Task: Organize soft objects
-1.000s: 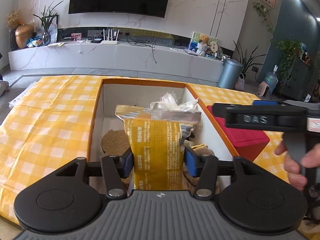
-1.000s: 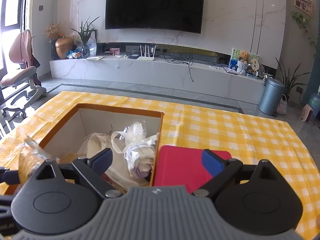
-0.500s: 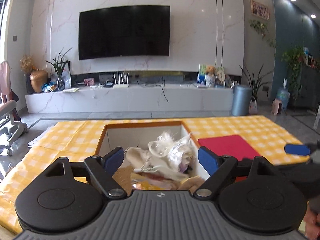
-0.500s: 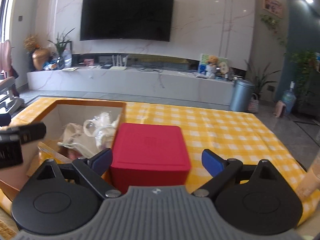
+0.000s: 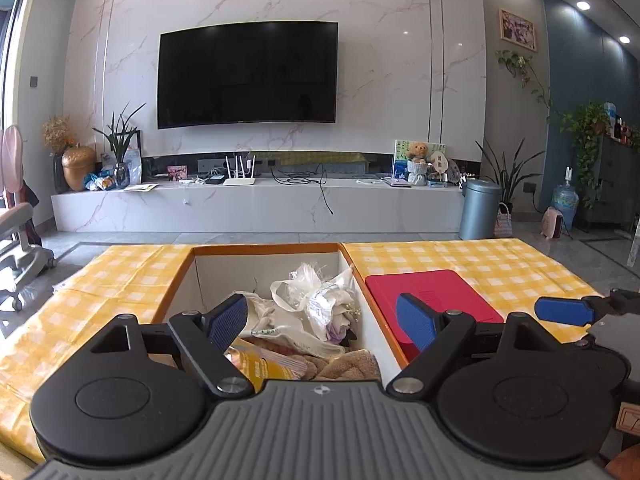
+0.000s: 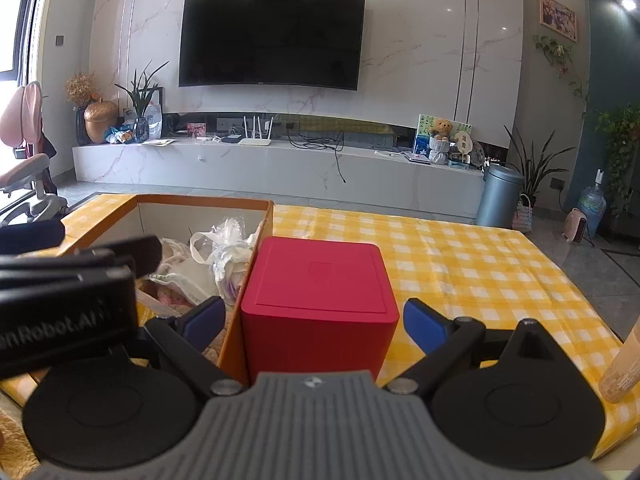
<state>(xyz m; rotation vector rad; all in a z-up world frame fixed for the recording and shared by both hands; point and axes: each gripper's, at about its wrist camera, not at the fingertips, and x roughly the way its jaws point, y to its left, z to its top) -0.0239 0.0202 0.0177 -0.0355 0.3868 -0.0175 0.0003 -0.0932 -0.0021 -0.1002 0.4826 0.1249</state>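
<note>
The left gripper (image 5: 322,316) has just let its jaws swing wide and holds nothing; the yellow snack bag (image 5: 262,366) lies in the orange-rimmed box (image 5: 264,246). The right gripper (image 6: 314,318) gapes around the red box (image 6: 316,300), apparently next; it needs squaring, then closing.

Both wrist views look low across the table (image 5: 480,264), sharing the open box (image 5: 264,246) (image 6: 204,202).
</note>
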